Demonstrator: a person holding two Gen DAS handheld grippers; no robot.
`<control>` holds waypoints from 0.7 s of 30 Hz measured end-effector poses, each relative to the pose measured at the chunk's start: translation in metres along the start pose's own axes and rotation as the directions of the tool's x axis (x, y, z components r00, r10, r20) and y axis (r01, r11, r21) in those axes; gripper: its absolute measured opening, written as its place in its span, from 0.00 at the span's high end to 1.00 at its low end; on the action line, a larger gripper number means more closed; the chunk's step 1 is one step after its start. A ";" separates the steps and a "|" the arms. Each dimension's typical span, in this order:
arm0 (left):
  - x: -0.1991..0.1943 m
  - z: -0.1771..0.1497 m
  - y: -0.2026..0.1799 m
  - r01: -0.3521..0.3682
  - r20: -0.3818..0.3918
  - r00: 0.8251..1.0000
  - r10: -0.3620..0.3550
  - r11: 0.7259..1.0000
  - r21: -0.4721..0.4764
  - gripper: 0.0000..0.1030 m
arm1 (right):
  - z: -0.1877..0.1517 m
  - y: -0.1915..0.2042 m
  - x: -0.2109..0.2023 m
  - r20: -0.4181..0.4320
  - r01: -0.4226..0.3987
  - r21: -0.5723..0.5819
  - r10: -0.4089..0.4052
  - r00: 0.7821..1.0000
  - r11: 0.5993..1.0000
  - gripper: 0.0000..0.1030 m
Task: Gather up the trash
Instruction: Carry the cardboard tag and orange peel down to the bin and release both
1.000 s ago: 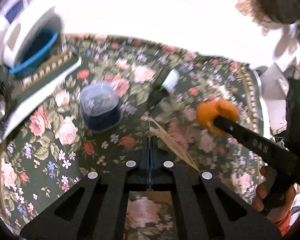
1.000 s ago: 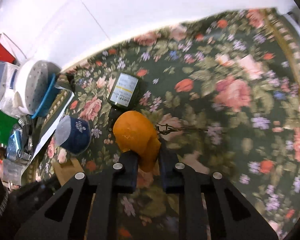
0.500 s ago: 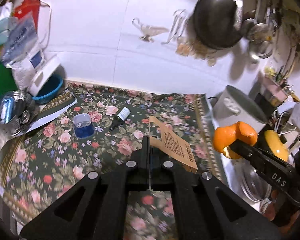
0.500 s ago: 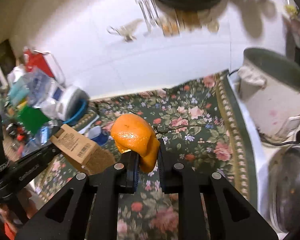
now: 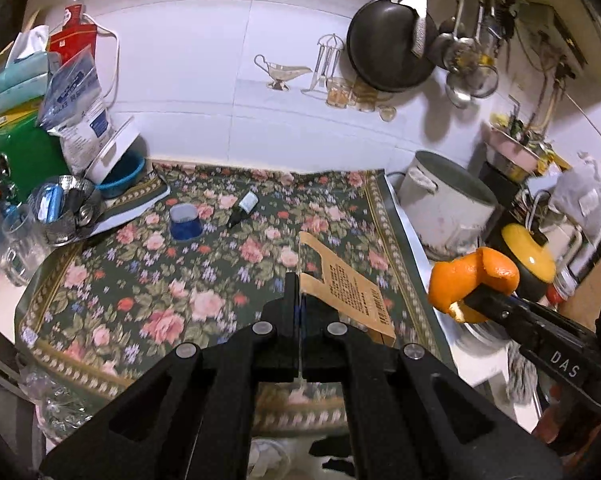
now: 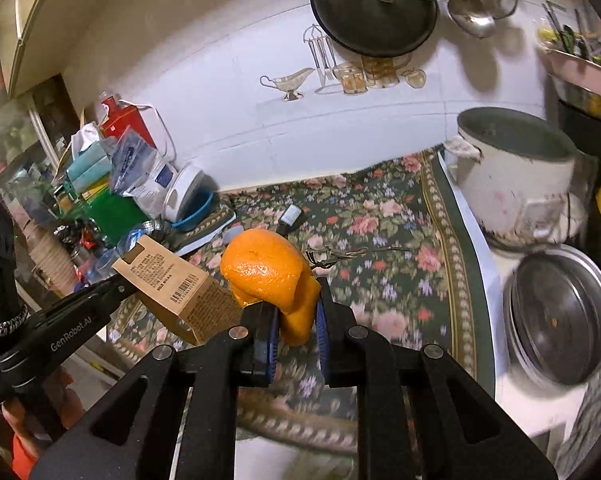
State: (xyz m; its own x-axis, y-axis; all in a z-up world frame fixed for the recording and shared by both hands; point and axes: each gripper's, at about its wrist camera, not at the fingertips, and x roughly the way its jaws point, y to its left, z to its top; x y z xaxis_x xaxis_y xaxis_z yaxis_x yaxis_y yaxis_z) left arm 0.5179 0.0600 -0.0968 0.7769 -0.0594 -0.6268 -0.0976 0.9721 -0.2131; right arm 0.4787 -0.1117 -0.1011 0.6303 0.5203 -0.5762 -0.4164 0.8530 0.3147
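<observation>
My left gripper point(image 5: 299, 285) is shut on a flattened brown cardboard box point(image 5: 350, 289) and holds it high above the floral cloth point(image 5: 148, 280). The box also shows in the right wrist view point(image 6: 172, 284). My right gripper point(image 6: 296, 312) is shut on an orange peel point(image 6: 270, 272), also held well above the cloth; the peel shows at the right of the left wrist view point(image 5: 472, 280). A small dark bottle point(image 5: 243, 207) and a blue cup point(image 5: 185, 222) remain on the cloth.
A white pot point(image 5: 444, 204) and a yellow lid point(image 5: 528, 256) stand right of the cloth. A metal lid point(image 6: 560, 316) lies at the right. Bags, glasses and a blue bowl point(image 5: 120, 178) crowd the left. A black pan point(image 5: 388, 44) hangs on the wall.
Both grippers have risen and pulled back from the cloth, carrying the cardboard box and the orange peel. The bottle and cup stay on the cloth.
</observation>
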 end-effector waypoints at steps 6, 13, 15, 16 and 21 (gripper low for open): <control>-0.036 -0.044 0.027 0.075 -0.039 0.997 -0.074 0.996 0.039 1.00 | -0.046 0.039 -0.021 0.004 0.085 0.066 -0.086 0.996 0.994 0.86; -0.078 -0.097 0.067 0.118 -0.100 0.989 -0.110 0.989 0.085 1.00 | -0.102 0.088 -0.043 -0.004 0.151 0.135 -0.152 0.988 0.979 0.86; -0.087 -0.112 0.077 0.117 -0.125 0.987 -0.106 0.989 0.089 1.00 | -0.116 0.101 -0.046 -0.011 0.163 0.149 -0.163 0.987 0.975 0.86; -0.090 -0.120 0.081 0.117 -0.141 0.984 -0.104 0.989 0.089 1.00 | -0.124 0.106 -0.049 -0.015 0.165 0.157 -0.165 0.986 0.974 0.86; -0.090 -0.158 0.096 0.110 -0.225 0.970 -0.088 0.990 0.086 1.00 | -0.155 0.121 -0.049 -0.069 0.178 0.183 -0.168 0.983 0.967 0.86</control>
State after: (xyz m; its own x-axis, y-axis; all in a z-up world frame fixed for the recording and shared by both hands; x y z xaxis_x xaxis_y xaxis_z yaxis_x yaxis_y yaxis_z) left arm 0.3404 0.1227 -0.1797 0.6228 -0.1940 -0.7579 0.0420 0.9757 -0.2152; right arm 0.2963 -0.0407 -0.1516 0.6444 0.3658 -0.6715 -0.1707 0.9248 0.3399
